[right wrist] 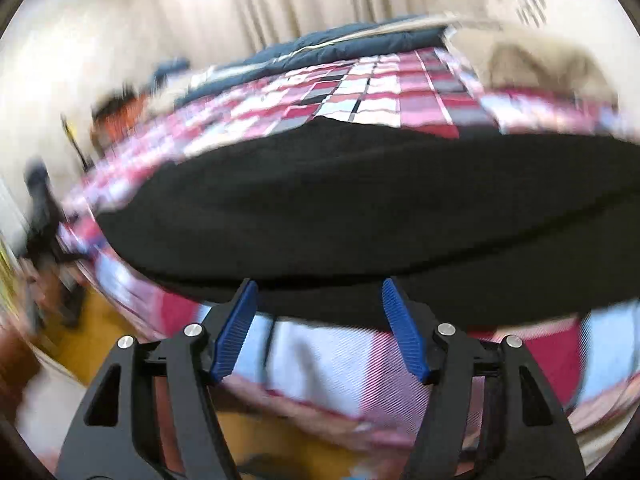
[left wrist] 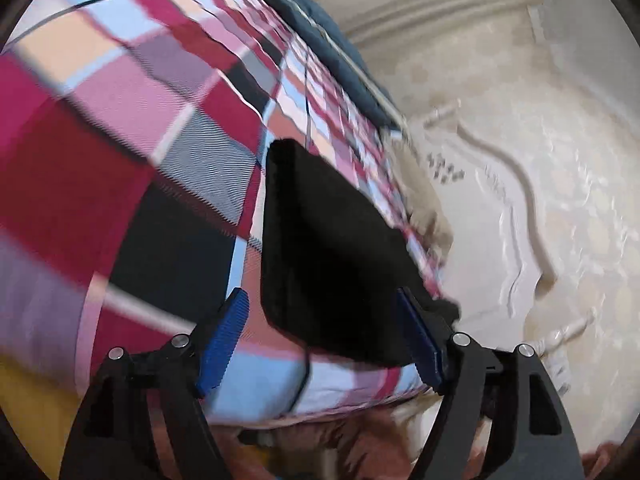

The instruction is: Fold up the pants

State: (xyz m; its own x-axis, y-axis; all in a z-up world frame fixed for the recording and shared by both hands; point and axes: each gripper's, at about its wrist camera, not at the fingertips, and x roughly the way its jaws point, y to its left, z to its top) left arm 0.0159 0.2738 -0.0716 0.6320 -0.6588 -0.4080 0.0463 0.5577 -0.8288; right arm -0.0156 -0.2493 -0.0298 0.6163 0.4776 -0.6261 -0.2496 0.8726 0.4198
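Black pants (left wrist: 332,240) lie folded on a plaid bed sheet (left wrist: 120,120) near the bed's edge. In the left wrist view my left gripper (left wrist: 320,296) is open around the near end of the pants. Its left pad (left wrist: 224,344) stands clear of the cloth and its right pad (left wrist: 420,340) sits at the cloth's edge. In the right wrist view the pants (right wrist: 360,200) stretch wide across the sheet (right wrist: 380,92). My right gripper (right wrist: 319,286) is open, its tips at the near edge of the cloth with nothing pinched. A thin dark cord (right wrist: 268,344) trails from that edge.
A dark blue blanket (right wrist: 360,44) lies along the far side of the bed, with a beige pillow (right wrist: 540,64) to its right. A cream carved headboard (left wrist: 520,160) stands beside the bed. Pale curtains (right wrist: 280,0) hang behind. Yellow floor (right wrist: 92,344) shows below the bed's edge.
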